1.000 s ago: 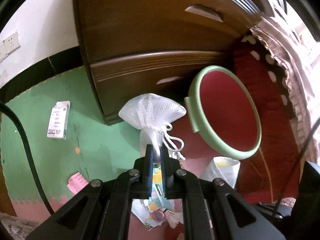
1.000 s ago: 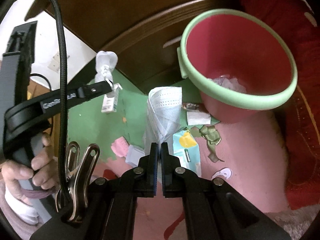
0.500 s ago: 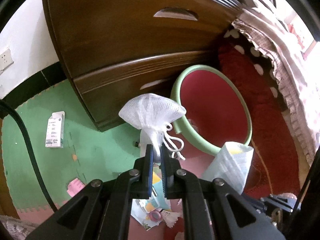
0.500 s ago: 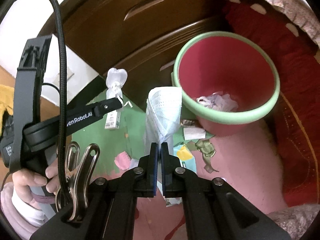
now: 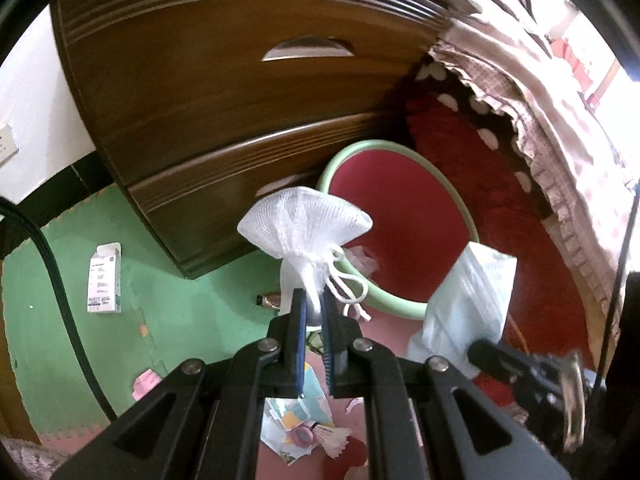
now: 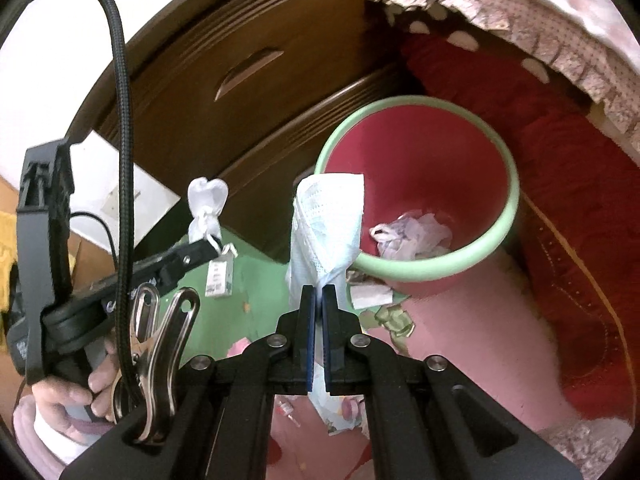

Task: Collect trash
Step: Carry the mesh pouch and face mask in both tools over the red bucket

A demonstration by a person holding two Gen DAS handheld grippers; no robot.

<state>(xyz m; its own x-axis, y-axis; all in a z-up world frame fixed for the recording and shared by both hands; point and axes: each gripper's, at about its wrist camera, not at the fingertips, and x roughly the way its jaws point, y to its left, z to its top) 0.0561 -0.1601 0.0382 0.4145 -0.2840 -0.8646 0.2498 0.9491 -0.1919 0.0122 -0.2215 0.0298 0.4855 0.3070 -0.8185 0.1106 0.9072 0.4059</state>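
My left gripper (image 5: 312, 300) is shut on a white mesh drawstring pouch (image 5: 304, 224) and holds it in the air left of the red bin with a green rim (image 5: 400, 152). The pouch also shows in the right wrist view (image 6: 206, 204). My right gripper (image 6: 319, 292) is shut on a pale blue face mask (image 6: 328, 224), held up just left of the bin (image 6: 516, 196). The mask also shows in the left wrist view (image 5: 468, 300). Crumpled paper (image 6: 412, 236) lies in the bin.
A brown wooden dresser (image 5: 220, 100) stands behind the bin. Loose trash lies on the green and pink floor mat: a white carton (image 5: 104, 278), a pink scrap (image 5: 146, 384), paper bits (image 5: 300, 428) and folded wrappers (image 6: 392, 316). A red rug (image 6: 580, 260) and bed frill lie at right.
Both grippers have risen and pulled back with their loads, so the bin looks smaller and lower. The mask has come into the left wrist view at right.
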